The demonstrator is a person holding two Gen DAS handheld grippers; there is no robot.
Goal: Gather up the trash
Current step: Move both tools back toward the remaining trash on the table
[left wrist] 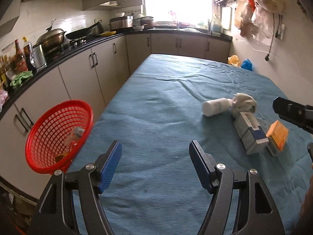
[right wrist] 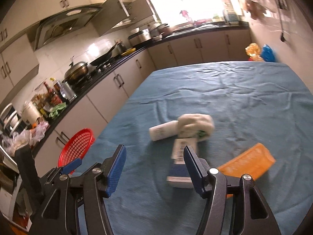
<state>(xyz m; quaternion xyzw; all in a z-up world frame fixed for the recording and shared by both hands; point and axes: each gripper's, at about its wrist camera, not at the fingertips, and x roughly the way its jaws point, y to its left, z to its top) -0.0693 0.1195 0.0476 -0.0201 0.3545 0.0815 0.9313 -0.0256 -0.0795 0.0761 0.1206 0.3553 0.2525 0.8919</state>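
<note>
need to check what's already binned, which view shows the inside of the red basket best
The left wrist view: the red basket tips its open mouth toward the camera, showing some trash inside. The right wrist view catches only part of its mesh beyond the left gripper, contents hidden.

On the table a basket stands tilted at the left edge, with small trash inside. To the right lie a bottle and a crumpled cloth, touching. In front of them lies a long box, and a smaller box just beside it on the right.
</note>
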